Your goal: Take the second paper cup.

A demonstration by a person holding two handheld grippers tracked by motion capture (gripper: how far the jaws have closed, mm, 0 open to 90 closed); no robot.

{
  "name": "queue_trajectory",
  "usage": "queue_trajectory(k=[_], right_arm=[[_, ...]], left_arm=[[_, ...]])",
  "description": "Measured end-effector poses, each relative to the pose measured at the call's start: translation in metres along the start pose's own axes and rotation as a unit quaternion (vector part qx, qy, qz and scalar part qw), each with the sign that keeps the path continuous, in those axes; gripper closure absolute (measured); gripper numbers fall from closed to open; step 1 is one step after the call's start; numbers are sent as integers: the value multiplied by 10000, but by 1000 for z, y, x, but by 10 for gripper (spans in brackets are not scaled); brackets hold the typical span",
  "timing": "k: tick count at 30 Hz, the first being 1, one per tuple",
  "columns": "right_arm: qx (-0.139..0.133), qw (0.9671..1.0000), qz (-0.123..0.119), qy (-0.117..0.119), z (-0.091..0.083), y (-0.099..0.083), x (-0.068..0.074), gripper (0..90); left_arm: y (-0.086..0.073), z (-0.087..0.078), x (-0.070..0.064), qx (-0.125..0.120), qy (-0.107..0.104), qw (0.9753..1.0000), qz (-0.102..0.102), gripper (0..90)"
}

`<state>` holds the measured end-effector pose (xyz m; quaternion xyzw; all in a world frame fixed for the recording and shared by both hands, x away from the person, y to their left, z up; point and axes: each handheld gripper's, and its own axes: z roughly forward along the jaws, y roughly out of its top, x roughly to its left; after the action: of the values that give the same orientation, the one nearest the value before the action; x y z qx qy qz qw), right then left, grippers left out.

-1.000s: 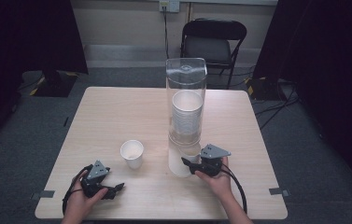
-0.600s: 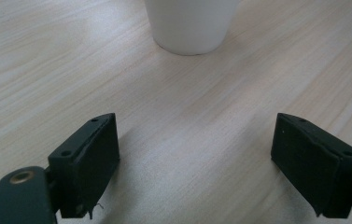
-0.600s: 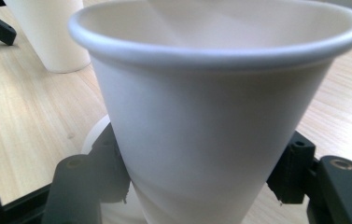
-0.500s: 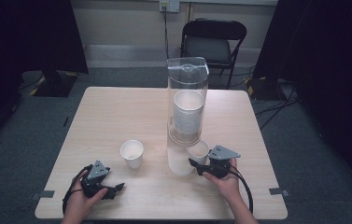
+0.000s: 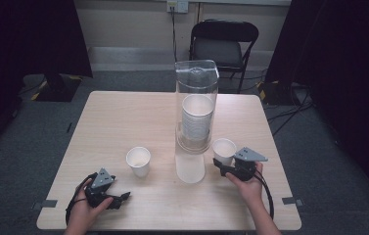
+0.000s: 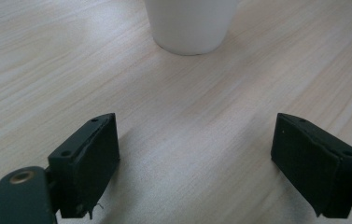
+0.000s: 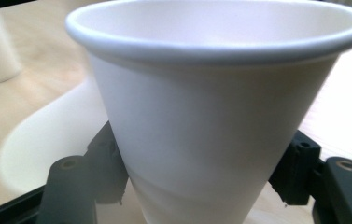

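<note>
Left tool [image 5: 119,198] low at the near left, gripped in the left hand [image 5: 85,208], jaws spread wide with nothing between them. Right tool [image 5: 221,166] held in the right hand [image 5: 246,186] at the near right, forearm entering from below, jaws pressed against something from both sides.

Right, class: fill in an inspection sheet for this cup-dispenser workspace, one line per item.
Surface: light wooden table, bare apart from the job's things.
Job's things: clear cup dispenser with a stack of white cups inside; one paper cup standing upright; a second cup beside the dispenser's base.
Clutter: nothing seen.
Grippers: right tool shut on the second cup; left tool open, low at the near table edge.
Cables: a black cable loops from each tool.
Surroundings: folding chair behind the table, wall socket, grey carpet.
</note>
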<state>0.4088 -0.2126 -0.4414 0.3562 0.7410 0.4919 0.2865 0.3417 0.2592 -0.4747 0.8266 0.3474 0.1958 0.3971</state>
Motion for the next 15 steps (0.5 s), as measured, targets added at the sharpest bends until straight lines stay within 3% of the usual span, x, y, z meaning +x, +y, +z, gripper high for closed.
queue_trajectory(k=[6, 7, 13, 14, 15], right_arm=[[180, 9993, 233, -236, 10, -5, -15, 315], [273, 9986, 361, -258, 14, -7, -17, 312], [486, 9980, 198, -346, 23, -1, -23, 305], [451, 9970, 528, -334, 25, -2, -28, 301], [451, 9970, 528, -334, 25, -2, -28, 301]], left_arm=[[0, 0, 0, 2, 0, 10000, 2, 147], [0, 0, 0, 0, -1, 10000, -1, 147], [0, 0, 0, -1, 0, 10000, 0, 147], [0, 0, 0, 2, 0, 10000, 3, 147], [0, 0, 0, 2, 0, 10000, 3, 147]])
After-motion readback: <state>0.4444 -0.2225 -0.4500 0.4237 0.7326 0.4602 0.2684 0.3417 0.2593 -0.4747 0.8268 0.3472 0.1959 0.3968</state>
